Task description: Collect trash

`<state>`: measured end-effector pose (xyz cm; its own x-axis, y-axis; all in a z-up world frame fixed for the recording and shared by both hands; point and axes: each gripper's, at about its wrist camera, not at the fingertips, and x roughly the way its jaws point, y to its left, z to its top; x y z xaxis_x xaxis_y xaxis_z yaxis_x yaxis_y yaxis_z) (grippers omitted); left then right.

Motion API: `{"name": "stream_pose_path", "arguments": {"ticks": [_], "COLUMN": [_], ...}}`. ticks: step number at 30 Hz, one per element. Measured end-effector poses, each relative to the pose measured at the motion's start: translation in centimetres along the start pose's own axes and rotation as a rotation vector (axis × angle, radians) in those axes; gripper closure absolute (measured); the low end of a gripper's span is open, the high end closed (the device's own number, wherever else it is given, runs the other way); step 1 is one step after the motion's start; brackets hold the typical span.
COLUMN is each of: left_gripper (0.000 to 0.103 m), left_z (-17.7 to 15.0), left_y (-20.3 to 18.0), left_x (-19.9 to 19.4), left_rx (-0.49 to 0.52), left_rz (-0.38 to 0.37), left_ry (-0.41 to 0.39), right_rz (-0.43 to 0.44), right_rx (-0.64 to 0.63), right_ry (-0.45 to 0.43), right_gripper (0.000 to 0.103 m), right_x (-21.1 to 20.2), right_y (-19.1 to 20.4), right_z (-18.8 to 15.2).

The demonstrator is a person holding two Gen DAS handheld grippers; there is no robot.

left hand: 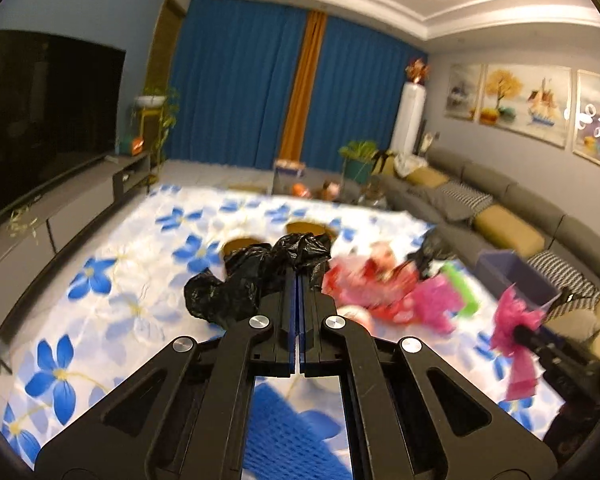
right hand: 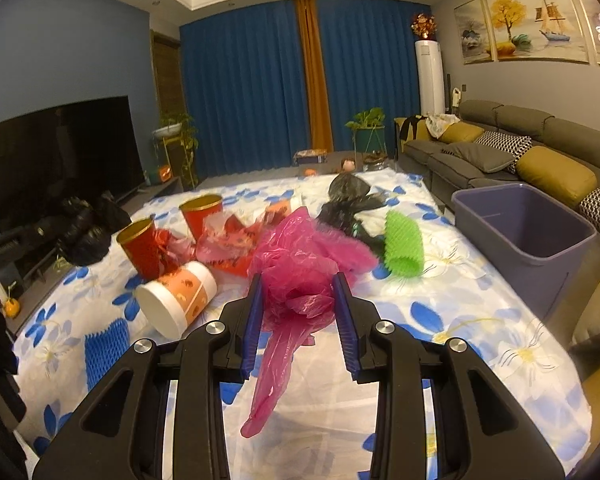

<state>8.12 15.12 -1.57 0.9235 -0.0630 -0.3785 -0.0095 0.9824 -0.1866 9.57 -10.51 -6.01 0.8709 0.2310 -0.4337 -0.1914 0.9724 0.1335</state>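
Left wrist view: left gripper fingers pressed together, clamping a black plastic bag above the floral-clothed table.

Right wrist view: right gripper fingers wide apart around a pink plastic bag near the table's middle; grey bin at its right edge.

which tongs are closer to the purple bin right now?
Right. The right tongs, around a pink plastic bag, sit just left of the purple bin. The left tongs, shut on a black bag, are farther left across the table.

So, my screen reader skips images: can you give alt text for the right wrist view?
The right gripper, fingers apart, has a pink plastic bag between them above a floral cloth. Beyond lie red cups, a green foam sleeve and a grey bin.
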Motion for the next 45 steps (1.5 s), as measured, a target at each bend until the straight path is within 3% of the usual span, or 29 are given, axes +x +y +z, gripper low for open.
{"name": "stream_pose_path", "arguments": {"ticks": [8, 17, 28, 36, 45], "left_gripper": [0.103, 0.103, 0.103, 0.103, 0.103], "left_z": [1.9, 2.4, 3.3, 2.7, 1.8], "left_y": [-6.0, -16.6, -30.2, -37.1, -41.0], "left_x": [-0.9, 0.9, 7.9, 13.2, 18.1], "left_rx": [0.058, 0.169, 0.231, 0.272, 0.266], "left_rz": [-0.11, -0.26, -0.466, -0.537, -0.572], "left_ry": [-0.031, -0.025, -0.014, -0.011, 0.046], "right_rz": [-0.03, -0.149, -0.347, -0.373, -0.365], "right_rx": [0.032, 0.046, 0.129, 0.141, 0.164], "right_ry": [-0.07, -0.153, -0.243, -0.256, -0.232], "right_gripper": [0.068, 0.068, 0.068, 0.068, 0.068], "right_x": [-2.5, -4.8, -5.5, -3.7, -0.7], "right_y": [-3.0, -8.6, -19.7, -24.3, -26.5], "right_z": [1.5, 3.6, 7.2, 8.1, 8.4]}}
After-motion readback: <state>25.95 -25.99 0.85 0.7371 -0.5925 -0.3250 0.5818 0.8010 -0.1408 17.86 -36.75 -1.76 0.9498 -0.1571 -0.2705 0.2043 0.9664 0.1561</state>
